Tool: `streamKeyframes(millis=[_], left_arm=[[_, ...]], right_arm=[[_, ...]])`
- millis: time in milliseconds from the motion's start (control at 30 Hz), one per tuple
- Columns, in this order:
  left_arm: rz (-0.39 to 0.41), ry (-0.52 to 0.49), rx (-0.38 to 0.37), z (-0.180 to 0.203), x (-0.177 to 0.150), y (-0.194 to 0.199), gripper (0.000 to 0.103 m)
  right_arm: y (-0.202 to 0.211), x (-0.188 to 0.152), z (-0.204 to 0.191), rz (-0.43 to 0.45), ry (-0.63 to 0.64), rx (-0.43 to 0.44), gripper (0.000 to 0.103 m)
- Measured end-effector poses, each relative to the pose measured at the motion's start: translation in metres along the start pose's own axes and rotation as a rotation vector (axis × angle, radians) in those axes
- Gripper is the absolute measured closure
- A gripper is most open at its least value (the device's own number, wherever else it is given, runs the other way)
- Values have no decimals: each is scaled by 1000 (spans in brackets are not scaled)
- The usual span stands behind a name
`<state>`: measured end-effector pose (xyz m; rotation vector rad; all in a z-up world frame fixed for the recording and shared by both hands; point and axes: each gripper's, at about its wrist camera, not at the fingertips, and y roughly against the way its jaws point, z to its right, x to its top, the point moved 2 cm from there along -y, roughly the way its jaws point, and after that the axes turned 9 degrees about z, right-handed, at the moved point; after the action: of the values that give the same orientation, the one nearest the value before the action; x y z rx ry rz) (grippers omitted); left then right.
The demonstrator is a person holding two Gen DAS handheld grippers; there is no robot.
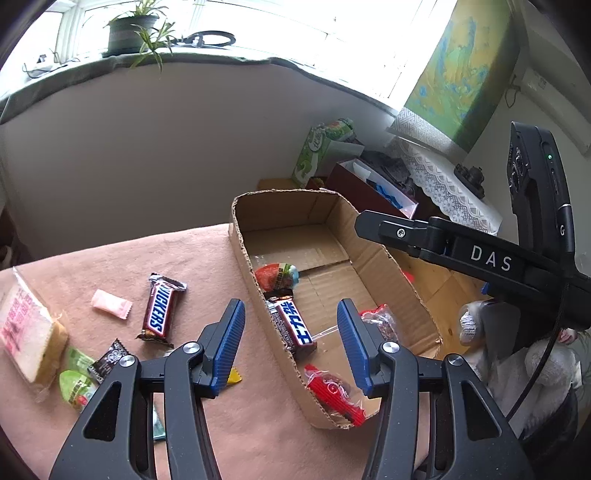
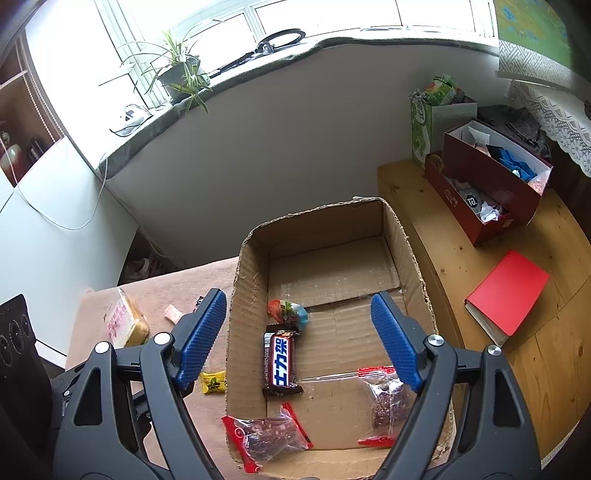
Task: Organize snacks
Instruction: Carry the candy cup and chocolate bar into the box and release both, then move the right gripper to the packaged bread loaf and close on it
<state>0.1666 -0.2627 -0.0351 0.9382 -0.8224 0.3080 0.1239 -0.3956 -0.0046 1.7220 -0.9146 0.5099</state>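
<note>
An open cardboard box point(image 1: 373, 254) point(image 2: 251, 266) sits on a pink cloth. Inside lie a brown Snickers bar with Chinese print point(image 1: 291, 326) point(image 2: 281, 363), a round colourful candy point(image 1: 277, 275) point(image 2: 290, 312) and two clear red-edged packets point(image 2: 264, 435) point(image 2: 388, 400). On the cloth left of the box lie a Snickers bar point(image 1: 159, 310), a pink candy point(image 1: 110, 303), a wrapped cake slice point(image 1: 29, 328) point(image 2: 123, 325), green candies point(image 1: 75, 384), a dark candy point(image 1: 110, 360) and a yellow candy point(image 2: 213, 381). My left gripper point(image 1: 291, 345) is open and empty above the box's left wall. My right gripper point(image 2: 299, 339) is open and empty above the box.
A wooden table point(image 2: 535, 369) at the right holds a red notebook point(image 2: 506, 291), dark red boxes point(image 2: 491, 173) and a green carton point(image 2: 424, 118). A windowsill with a potted plant point(image 1: 133, 29) runs behind. The right gripper's black body point(image 1: 491, 258) reaches over the box.
</note>
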Motion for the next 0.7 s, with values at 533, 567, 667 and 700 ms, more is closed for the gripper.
streamKeyframes(millis=[533,567,667,700], left_arm=[[91,132,100,-80,-20,69,45],[100,149,108,-88,-22,74,45],[121,197,137,-112,-30,90,45],[123,214,144,-120,-31,93,45]], right_arm=[[-6,-12,-95,-33,113,132,20],[-9,-14,-103,-37,121,145,20],[-16,-18,-123,-55,142,178,20],[-19,-20,-130,-61,150,185,20]])
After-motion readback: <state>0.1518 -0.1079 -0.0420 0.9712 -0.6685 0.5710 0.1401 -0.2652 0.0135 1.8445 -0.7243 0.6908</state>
